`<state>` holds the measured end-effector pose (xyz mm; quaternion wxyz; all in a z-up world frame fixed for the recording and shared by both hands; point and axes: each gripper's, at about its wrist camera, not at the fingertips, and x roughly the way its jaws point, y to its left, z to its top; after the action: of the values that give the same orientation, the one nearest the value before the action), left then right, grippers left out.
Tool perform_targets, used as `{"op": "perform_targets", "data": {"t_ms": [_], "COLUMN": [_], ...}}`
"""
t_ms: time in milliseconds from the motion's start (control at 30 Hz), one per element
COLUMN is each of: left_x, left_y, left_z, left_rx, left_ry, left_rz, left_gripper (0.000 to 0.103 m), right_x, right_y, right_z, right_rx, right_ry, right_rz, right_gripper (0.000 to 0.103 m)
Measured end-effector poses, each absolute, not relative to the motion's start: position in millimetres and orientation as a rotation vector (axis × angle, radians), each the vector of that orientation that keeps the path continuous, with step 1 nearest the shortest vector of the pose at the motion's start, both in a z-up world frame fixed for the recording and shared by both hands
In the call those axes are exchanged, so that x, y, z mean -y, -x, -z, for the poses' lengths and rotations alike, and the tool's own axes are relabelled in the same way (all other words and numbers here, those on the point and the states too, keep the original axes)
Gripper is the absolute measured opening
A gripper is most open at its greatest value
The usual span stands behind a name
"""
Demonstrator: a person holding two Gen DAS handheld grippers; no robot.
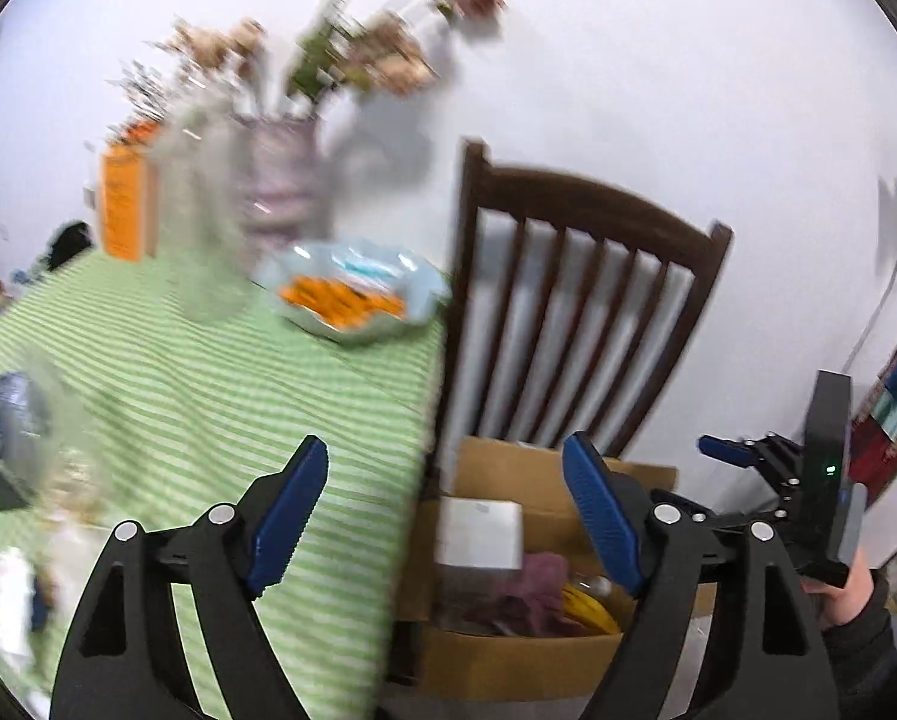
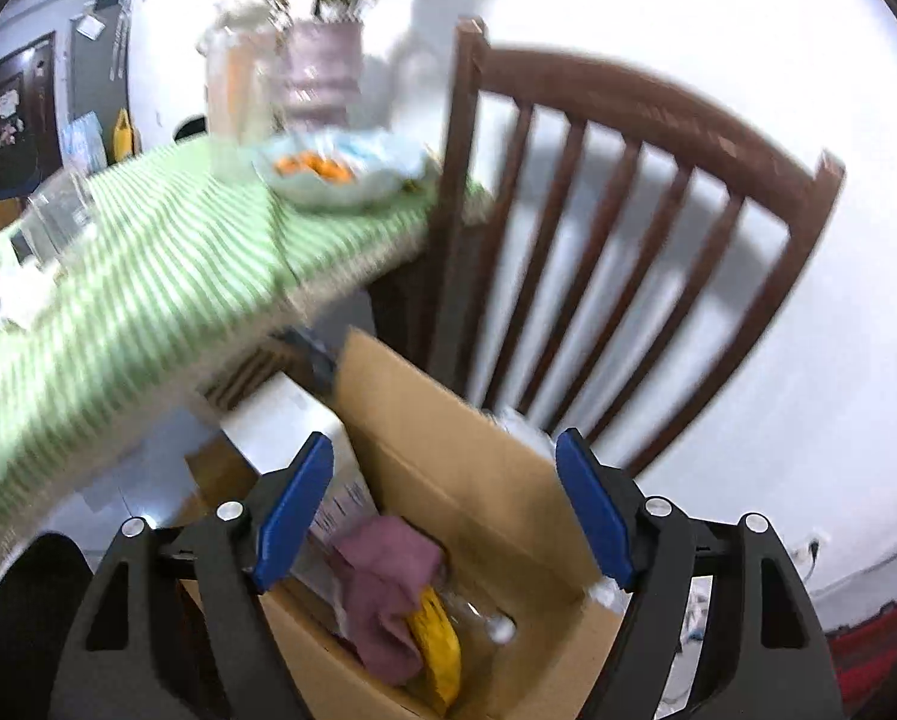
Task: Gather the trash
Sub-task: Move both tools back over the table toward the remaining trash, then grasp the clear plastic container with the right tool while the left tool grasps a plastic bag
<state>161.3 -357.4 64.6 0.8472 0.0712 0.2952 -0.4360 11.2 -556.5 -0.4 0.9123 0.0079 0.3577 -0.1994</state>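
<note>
Both grippers are hanging with fingers spread wide and nothing between them. The left gripper (image 1: 445,519) is pointing across the edge of the green striped tablecloth (image 1: 208,396) toward the cardboard box (image 1: 508,654), which is sitting on the floor beside the table, in front of a dark wooden chair (image 1: 568,300). The right gripper (image 2: 445,519) is hovering above that box, where a mauve cloth (image 2: 388,594), a yellow wrapper (image 2: 439,642) and a white carton (image 2: 304,420) are lying. A pale bowl (image 1: 358,294) holding orange pieces is resting near the table's edge.
</note>
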Motion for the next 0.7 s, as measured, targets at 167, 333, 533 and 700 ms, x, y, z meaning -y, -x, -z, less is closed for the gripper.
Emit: {"op": "perform_targets", "data": {"t_ms": [167,333,533,700], "left_x": [295.9,225.4,141.6,62.3], "left_y": [-183.8,-219.7,-263.3,-309.5], "left_z": [-80.5,-90.0,-95.7,-69.0], "left_rx": [-0.569,-0.564,-0.547,-0.609], "left_ry": [-0.124,-0.053,-0.003,0.029], "left_rz": [0.802,0.653,0.378,0.052], "left_gripper": [0.082,0.082,0.083,0.086], "right_x": [518.9,479.2,420.2,379.6], "right_y": [-37.7,-68.7,-107.5,-134.9], "right_z": [-24.7,-40.5,-55.3,-63.4], "right_rx": [-0.635,-0.571,-0.533,-0.531], "right_ry": [0.002,0.000,0.019,0.049], "right_rz": [0.360,0.292,0.179,0.102], "right_gripper": [0.075,0.078,0.079,0.079]}}
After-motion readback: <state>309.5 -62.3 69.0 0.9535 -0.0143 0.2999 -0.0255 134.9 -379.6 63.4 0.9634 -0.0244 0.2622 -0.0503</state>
